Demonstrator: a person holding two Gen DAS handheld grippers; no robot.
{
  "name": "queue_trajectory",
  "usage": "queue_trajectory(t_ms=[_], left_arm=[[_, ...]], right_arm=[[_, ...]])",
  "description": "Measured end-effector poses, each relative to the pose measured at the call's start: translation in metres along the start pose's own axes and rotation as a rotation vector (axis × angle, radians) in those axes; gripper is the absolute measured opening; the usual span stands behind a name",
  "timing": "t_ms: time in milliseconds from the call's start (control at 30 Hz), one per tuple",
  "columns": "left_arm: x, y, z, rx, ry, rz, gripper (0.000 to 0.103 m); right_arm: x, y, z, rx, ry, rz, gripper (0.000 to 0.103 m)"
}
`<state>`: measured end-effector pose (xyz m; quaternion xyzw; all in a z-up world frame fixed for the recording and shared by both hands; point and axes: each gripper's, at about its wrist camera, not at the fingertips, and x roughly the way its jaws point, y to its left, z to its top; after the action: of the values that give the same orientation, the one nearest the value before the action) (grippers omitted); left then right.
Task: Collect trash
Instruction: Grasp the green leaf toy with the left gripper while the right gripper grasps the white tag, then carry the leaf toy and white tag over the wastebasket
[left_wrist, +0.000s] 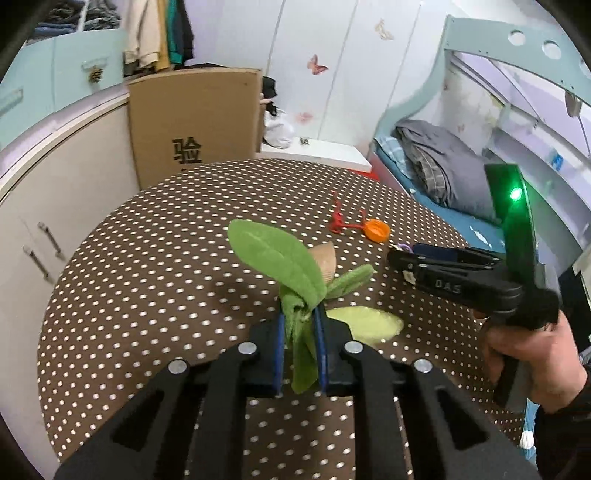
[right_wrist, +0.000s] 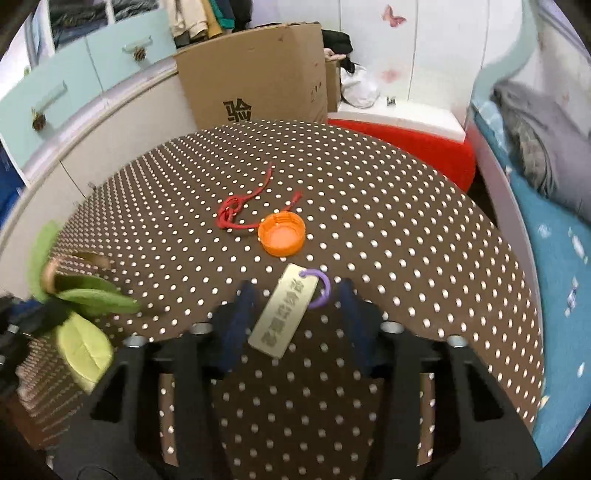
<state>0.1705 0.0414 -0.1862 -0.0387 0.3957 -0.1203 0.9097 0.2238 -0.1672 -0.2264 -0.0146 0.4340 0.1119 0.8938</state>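
My left gripper (left_wrist: 301, 314) is shut on the stem of a green fabric leaf sprig (left_wrist: 273, 254), lifted over the round dotted table (left_wrist: 147, 258). A pale green leaf (left_wrist: 365, 323) and a curled cardboard scrap (left_wrist: 325, 258) lie under it. My right gripper (right_wrist: 295, 295) points down at a beige tag with a purple ring (right_wrist: 284, 314). Its jaws stand narrowly either side of the tag, which lies flat on the cloth with slim gaps to the pads. Just beyond the tag are an orange bottle cap (right_wrist: 281, 236) and a red string (right_wrist: 236, 214).
A tall cardboard box (right_wrist: 258, 74) stands behind the table, with a red stool (right_wrist: 424, 147) and a white top beside it. A bed with grey bedding (left_wrist: 443, 177) runs along the right. Cabinets (left_wrist: 55, 221) line the left. A hand (left_wrist: 528, 350) holds the right gripper.
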Motion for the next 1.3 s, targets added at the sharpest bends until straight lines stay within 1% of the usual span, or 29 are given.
queue_trajectory(t_ms=[100,233,267,300,433,667,900,967,1133,1300], left_arm=[[-0.004,0.005,-0.003,-0.016,-0.003,0.002,0.014],[-0.011,0.007,-0.007,-0.035,-0.011,-0.007,0.014],[-0.012,0.006,-0.008,-0.035,-0.012,-0.008,0.014],[-0.013,0.004,-0.008,-0.036,-0.013,-0.011,0.014],[-0.017,-0.004,-0.007,-0.024,-0.024,-0.027,0.014],[-0.028,-0.024,-0.002,-0.012,-0.047,-0.047,0.014],[-0.045,-0.050,0.014,0.019,-0.095,-0.074,0.014],[-0.051,-0.062,0.022,0.033,-0.115,-0.087,0.014],[-0.062,-0.097,0.045,0.077,-0.161,-0.134,0.014],[-0.067,-0.141,0.066,0.133,-0.187,-0.199,0.014]], right_arm=[[0.001,0.008,-0.001,-0.054,-0.006,-0.030,0.024],[-0.010,0.004,-0.009,-0.032,-0.009,0.031,0.022],[-0.015,0.003,-0.010,-0.027,-0.017,0.045,0.019],[-0.020,0.002,-0.011,-0.026,-0.027,0.057,0.008],[-0.043,-0.006,-0.013,-0.027,-0.055,0.075,0.008],[-0.066,-0.023,-0.016,-0.010,-0.081,0.105,0.008],[-0.111,-0.046,-0.013,0.017,-0.169,0.127,0.008],[-0.128,-0.054,-0.011,0.028,-0.202,0.131,0.008],[-0.173,-0.081,-0.008,0.051,-0.293,0.109,0.008],[-0.212,-0.119,-0.012,0.095,-0.365,0.064,0.008]])
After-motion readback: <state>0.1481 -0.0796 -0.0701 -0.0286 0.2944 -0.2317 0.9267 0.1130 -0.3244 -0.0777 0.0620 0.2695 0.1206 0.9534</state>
